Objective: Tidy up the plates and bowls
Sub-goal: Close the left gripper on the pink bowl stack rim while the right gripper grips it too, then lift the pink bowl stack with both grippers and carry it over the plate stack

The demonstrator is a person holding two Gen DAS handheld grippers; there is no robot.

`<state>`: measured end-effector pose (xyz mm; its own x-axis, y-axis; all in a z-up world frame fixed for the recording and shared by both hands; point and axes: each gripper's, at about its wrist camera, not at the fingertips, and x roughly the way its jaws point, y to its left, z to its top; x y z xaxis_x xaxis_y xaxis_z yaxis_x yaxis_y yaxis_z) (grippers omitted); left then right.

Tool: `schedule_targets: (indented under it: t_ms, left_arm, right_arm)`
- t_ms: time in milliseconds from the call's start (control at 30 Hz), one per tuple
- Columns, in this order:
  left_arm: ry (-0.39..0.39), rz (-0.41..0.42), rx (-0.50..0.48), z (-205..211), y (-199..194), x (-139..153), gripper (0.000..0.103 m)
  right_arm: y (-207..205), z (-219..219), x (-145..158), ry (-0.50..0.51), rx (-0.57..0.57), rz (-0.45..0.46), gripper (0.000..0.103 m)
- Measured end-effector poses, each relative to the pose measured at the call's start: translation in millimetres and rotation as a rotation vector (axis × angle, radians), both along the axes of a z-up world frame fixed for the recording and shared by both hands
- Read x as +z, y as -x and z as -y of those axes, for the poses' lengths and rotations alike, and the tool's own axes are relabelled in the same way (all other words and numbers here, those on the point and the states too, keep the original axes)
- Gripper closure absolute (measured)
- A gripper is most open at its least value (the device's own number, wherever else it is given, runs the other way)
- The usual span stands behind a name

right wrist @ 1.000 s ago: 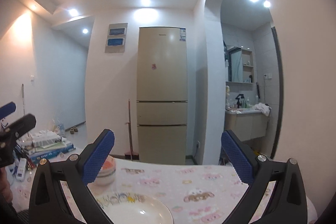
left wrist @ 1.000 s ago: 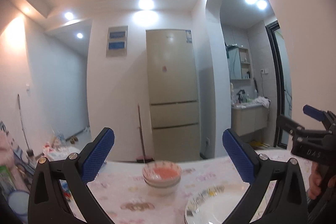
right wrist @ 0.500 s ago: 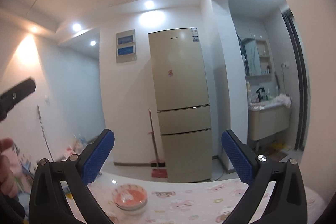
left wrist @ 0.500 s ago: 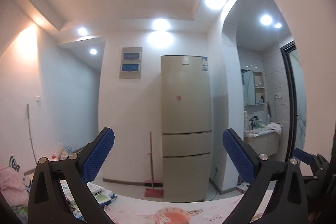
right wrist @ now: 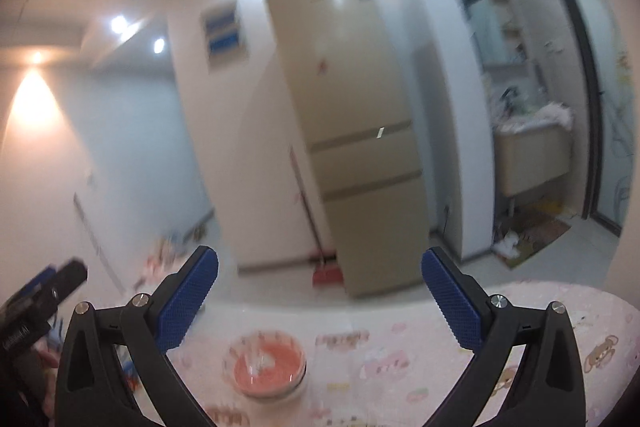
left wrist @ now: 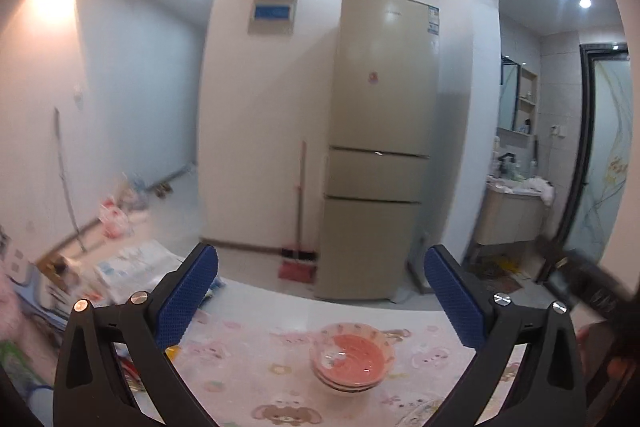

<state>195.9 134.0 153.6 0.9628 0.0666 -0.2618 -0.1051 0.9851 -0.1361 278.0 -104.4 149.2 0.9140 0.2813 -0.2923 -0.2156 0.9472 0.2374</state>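
Note:
A small stack of bowls (left wrist: pixel 351 359), pink-red inside, stands on a table covered with a pink cartoon cloth (left wrist: pixel 248 379). In the left wrist view my left gripper (left wrist: pixel 320 301) is open and empty, held above and before the bowls. A sliver of a plate rim (left wrist: pixel 420 413) shows at the bottom edge. In the right wrist view the same stacked bowls (right wrist: pixel 267 365) sit low and left of centre, blurred. My right gripper (right wrist: pixel 319 301) is open with nothing between its blue pads. Each gripper shows at the edge of the other's view.
A beige fridge (left wrist: pixel 380 147) stands behind the table, with a red broom (left wrist: pixel 298 259) leaning beside it. Boxes and clutter (left wrist: pixel 128 267) lie left of the table. A washroom with a sink cabinet (left wrist: pixel 512 215) opens at the right. A hand (left wrist: pixel 608 363) holds the right gripper.
Both views have tilted down from the ceiling, so the table and bowls show more fully. The right wrist view has rolled and is blurred by motion. Both grippers have stayed open.

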Motion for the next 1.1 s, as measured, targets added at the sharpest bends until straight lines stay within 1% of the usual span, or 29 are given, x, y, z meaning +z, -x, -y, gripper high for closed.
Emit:
schedule_targets:
  t_ms: [67, 100, 133, 233, 267, 333, 367, 433, 500, 533, 567, 600, 633, 667, 700, 733, 767, 800, 833, 867, 900, 1000, 1100]
  left_arm:
    - [0.05, -0.013, -0.095, -1.8, -16.0, -19.2, 0.0]
    - [0.062, -0.029, -0.12, -2.2, -24.5, -26.0, 0.0]
    - [0.07, -0.043, -0.124, -3.0, -31.6, -33.2, 0.0]
    - [0.044, -0.084, -0.045, -3.2, -51.4, -51.5, 0.0]
    - [0.031, -0.091, -0.034, -2.8, -57.3, -56.8, 0.0]
    - [0.032, -0.134, -0.067, -1.4, -70.0, -70.1, 0.0]
    - [0.052, -0.159, -0.082, -2.9, -76.1, -75.9, 0.0]
    - [0.112, -0.217, -0.075, -9.3, -89.8, -91.4, 0.0]
    - [0.178, -0.309, -0.062, -15.8, -107.9, -111.2, 0.0]
    - [0.208, -0.354, -0.063, -20.0, -115.5, -121.3, 0.0]
    - [0.254, -0.396, -0.064, -24.8, -122.4, -133.9, 0.002]
    - [0.301, -0.424, -0.065, -29.3, -126.4, -143.7, 0.009]
    - [0.353, -0.453, -0.071, -33.3, -131.9, -154.1, 0.013]
    - [0.419, -0.492, -0.085, -38.1, -137.4, -167.2, 0.021]
    - [0.465, -0.52, -0.097, -39.8, -140.2, -176.8, 0.03]
    - [0.52, -0.555, -0.117, -41.8, -145.4, -189.7, 0.033]
    - [0.555, -0.58, -0.134, -42.8, -148.8, -197.1, 0.041]
    - [0.577, -0.602, -0.148, -42.9, -152.0, -204.8, 0.052]
    - [0.59, -0.628, -0.154, -42.3, -154.8, -211.6, 0.056]
    - [0.598, -0.654, -0.156, -40.6, -157.3, -218.1, 0.061]
    - [0.605, -0.67, -0.16, -39.9, -158.9, -224.0, 0.062]
    - [0.642, -0.681, -0.174, -36.4, -158.8, -230.1, 0.063]
    - [0.64, -0.685, -0.175, -32.9, -159.6, -233.6, 0.062]
  right_arm:
    - [-16.9, -8.2, -17.6, -0.006, 0.029, -0.056, 0.0]
    - [-24.4, -11.9, -27.0, -0.007, 0.037, -0.086, 0.0]
    - [-31.5, -15.7, -36.5, -0.006, 0.046, -0.113, 0.0]
    - [-49.2, -20.7, -64.8, -0.018, 0.04, -0.176, 0.0]
    - [-57.1, -21.7, -75.4, -0.031, 0.05, -0.198, 0.0]
    - [-69.0, -24.2, -92.9, -0.045, 0.082, -0.248, 0.0]
    - [-76.6, -25.7, -103.1, -0.063, 0.107, -0.284, 0.0]
    - [-87.1, -30.7, -122.2, -0.102, 0.153, -0.358, 0.0]
    - [-102.2, -34.2, -141.8, -0.161, 0.207, -0.441, 0.005]
    - [-106.9, -36.8, -150.8, -0.179, 0.228, -0.476, 0.012]
    - [-112.4, -40.8, -162.1, -0.189, 0.246, -0.521, 0.013]
    - [-115.2, -43.3, -171.3, -0.197, 0.252, -0.552, 0.013]
    - [-118.2, -45.0, -178.9, -0.204, 0.254, -0.575, 0.014]
    - [-119.0, -47.0, -187.1, -0.21, 0.252, -0.599, 0.016]
    - [-122.6, -48.1, -197.4, -0.227, 0.253, -0.637, 0.017]
    - [-125.5, -49.3, -205.1, -0.247, 0.259, -0.665, 0.023]
    - [-128.4, -50.4, -212.8, -0.269, 0.266, -0.697, 0.03]
    - [-132.7, -53.0, -222.5, -0.295, 0.275, -0.742, 0.033]
    - [-133.5, -54.1, -227.7, -0.309, 0.282, -0.762, 0.039]
    - [-134.1, -56.0, -234.9, -0.325, 0.293, -0.785, 0.042]
    - [-135.7, -58.3, -241.9, -0.337, 0.3, -0.806, 0.043]
    - [-138.0, -65.1, -255.5, -0.374, 0.337, -0.836, 0.044]
    - [-136.9, -71.0, -257.4, -0.363, 0.362, -0.829, 0.044]
